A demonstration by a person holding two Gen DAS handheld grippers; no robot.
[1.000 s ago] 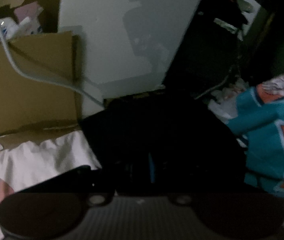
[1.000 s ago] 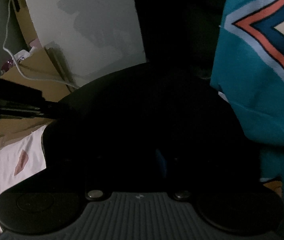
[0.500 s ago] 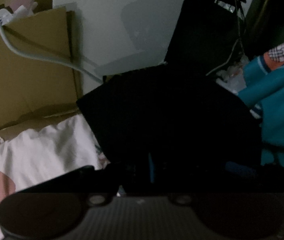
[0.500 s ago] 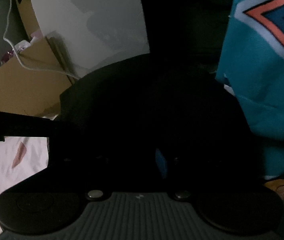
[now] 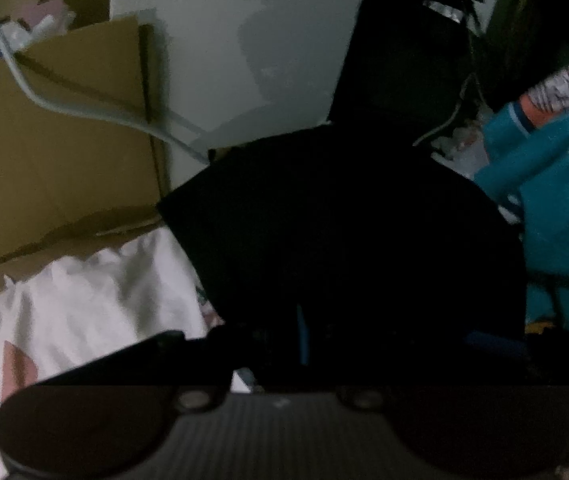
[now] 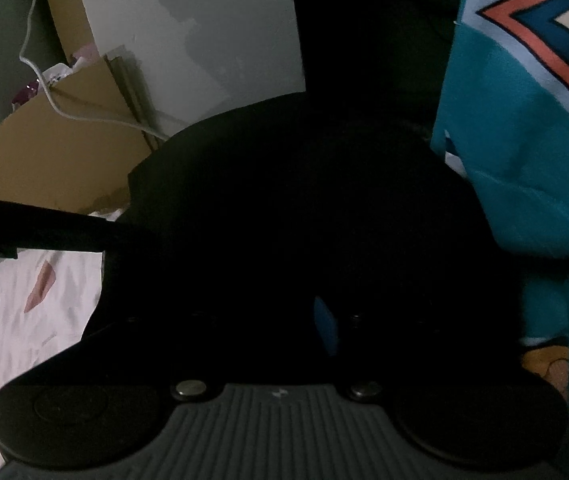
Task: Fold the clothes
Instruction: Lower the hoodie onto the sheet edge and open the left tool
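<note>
A black garment [image 5: 344,232] fills the middle of the left wrist view and hides my left gripper's [image 5: 300,332] fingers; only a thin blue strip shows between them, so it looks shut on the cloth. The same black garment [image 6: 304,208] covers my right gripper [image 6: 326,328] in the right wrist view, where a blue pad shows in the folds. It is held up above the white bedsheet [image 5: 84,300]. A teal jersey [image 6: 524,140] with orange and white stripes hangs at the right, and it also shows in the left wrist view [image 5: 556,220].
A brown cardboard box [image 5: 56,152] with a white cable [image 5: 84,112] across it stands at the left behind the sheet. A pale wall panel [image 5: 264,60] is behind. A dark cluttered area [image 5: 424,60] lies at the back right. The left gripper's arm [image 6: 36,228] crosses the right view.
Both grippers have risen with the black garment, which now covers more of each view. The teal jersey has shifted right in the left view.
</note>
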